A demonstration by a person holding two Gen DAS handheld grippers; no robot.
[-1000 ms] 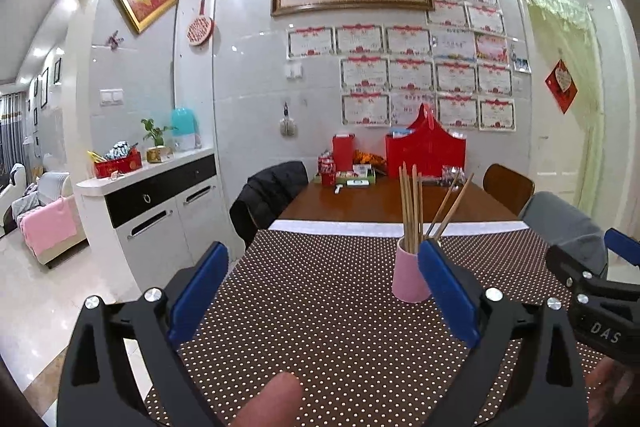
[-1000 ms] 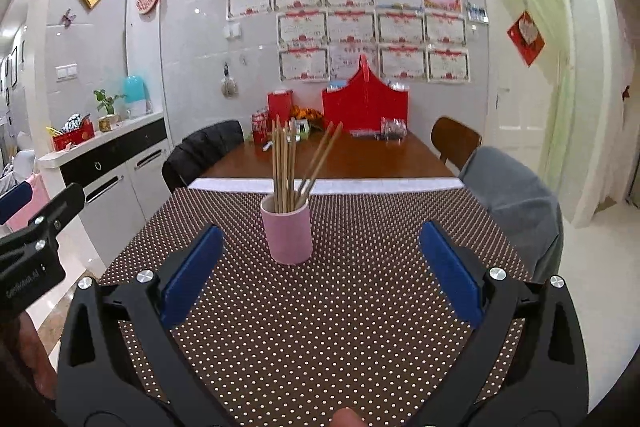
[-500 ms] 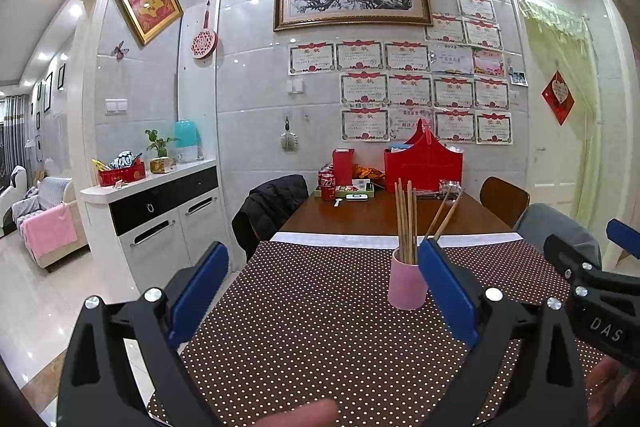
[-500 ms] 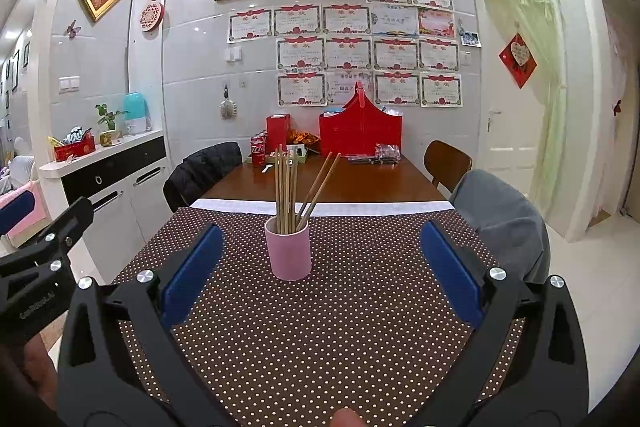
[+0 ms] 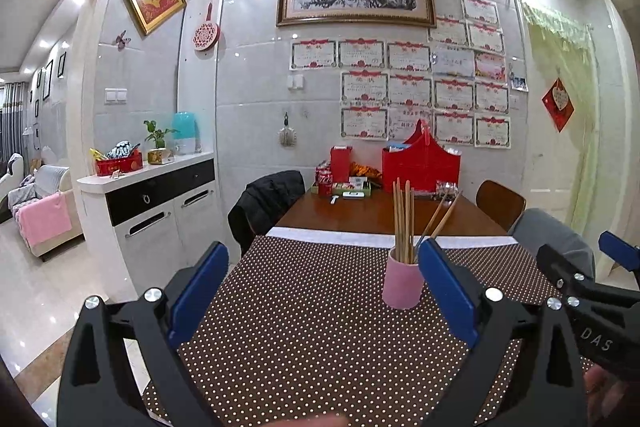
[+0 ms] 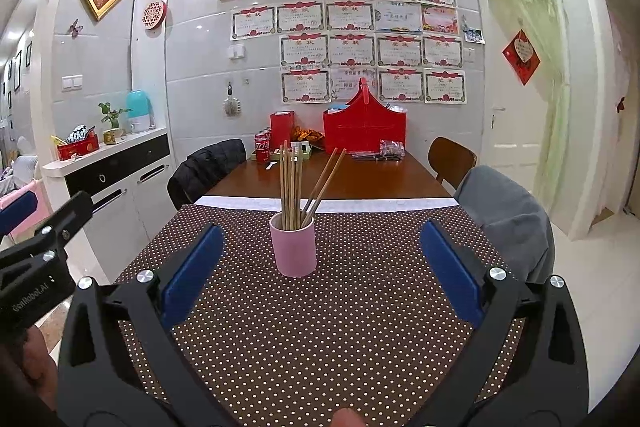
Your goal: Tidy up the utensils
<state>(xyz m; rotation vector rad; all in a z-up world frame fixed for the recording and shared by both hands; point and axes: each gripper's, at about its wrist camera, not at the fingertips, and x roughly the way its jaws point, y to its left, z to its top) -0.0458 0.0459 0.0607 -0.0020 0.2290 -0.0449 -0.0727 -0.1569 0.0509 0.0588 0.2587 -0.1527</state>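
Partly, the left tool's (image 5: 320, 291) finger hides the pink cup (image 5: 401, 285).

"DAS" in white on the black body of the right gripper (image 5: 618, 255) in the left wrist view, "GenRobot.AI" along the black side of the left gripper (image 6: 24, 215) in the right wrist view, wall certificates (image 6: 304, 43) too small to read

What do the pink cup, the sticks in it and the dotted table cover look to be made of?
Pink cylindrical cup: matte, opaque, probably plastic or ceramic. Thin tan chopsticks: pale, unglossy, likely bamboo or wood. Brown white-dotted table cover: flat, printed, dull, probably cloth or vinyl.
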